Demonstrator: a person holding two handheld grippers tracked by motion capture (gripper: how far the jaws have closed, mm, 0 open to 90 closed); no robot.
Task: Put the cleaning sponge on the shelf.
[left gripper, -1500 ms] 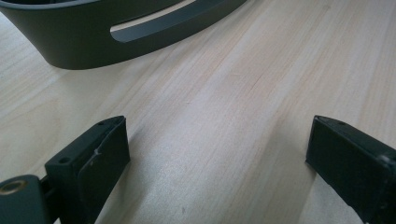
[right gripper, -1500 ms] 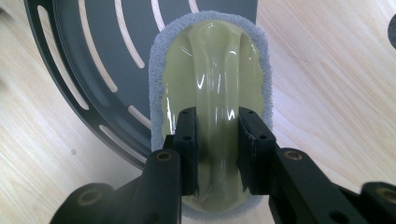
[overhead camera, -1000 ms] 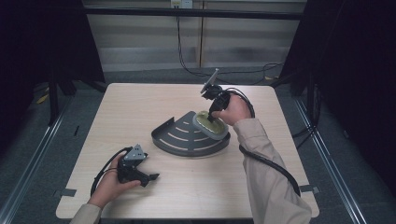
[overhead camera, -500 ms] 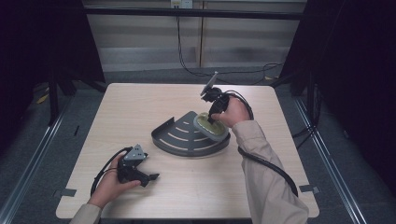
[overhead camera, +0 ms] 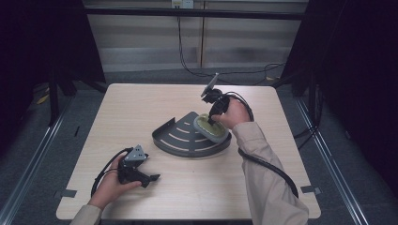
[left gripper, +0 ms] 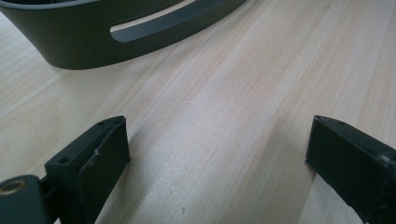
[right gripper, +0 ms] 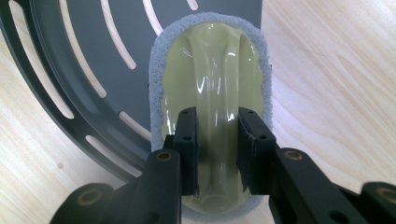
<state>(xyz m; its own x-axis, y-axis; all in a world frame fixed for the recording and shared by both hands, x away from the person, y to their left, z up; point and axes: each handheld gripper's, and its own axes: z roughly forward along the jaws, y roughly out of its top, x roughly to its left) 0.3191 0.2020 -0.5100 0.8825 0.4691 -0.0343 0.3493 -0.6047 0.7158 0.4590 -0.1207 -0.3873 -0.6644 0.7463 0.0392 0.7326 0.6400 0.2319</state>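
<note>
A dark grey fan-shaped tray [overhead camera: 180, 140] with curved slots lies in the middle of the table. Over its right part is a scrubber [overhead camera: 212, 129] with a pale green glossy handle on a grey foam pad. My right gripper [overhead camera: 211, 121] points down onto it. In the right gripper view the jaws [right gripper: 218, 140] are shut on the raised ridge of the scrubber's handle [right gripper: 210, 60], which overlaps the tray's [right gripper: 70, 56] straight edge. My left gripper [overhead camera: 151, 178] lies on the table at the near left, held by a hand. Its jaws [left gripper: 217, 154] stand open on bare wood, facing the tray's wall [left gripper: 93, 37].
The light wooden table [overhead camera: 136, 108] ends close behind the left hand at the near edge. Black cables trail from both grippers, the right one along the sleeve [overhead camera: 267, 164]. Dark floor and metal rails surround the table.
The right gripper with the scrubber has shifted only slightly over the tray's right part. The left gripper has not moved.
</note>
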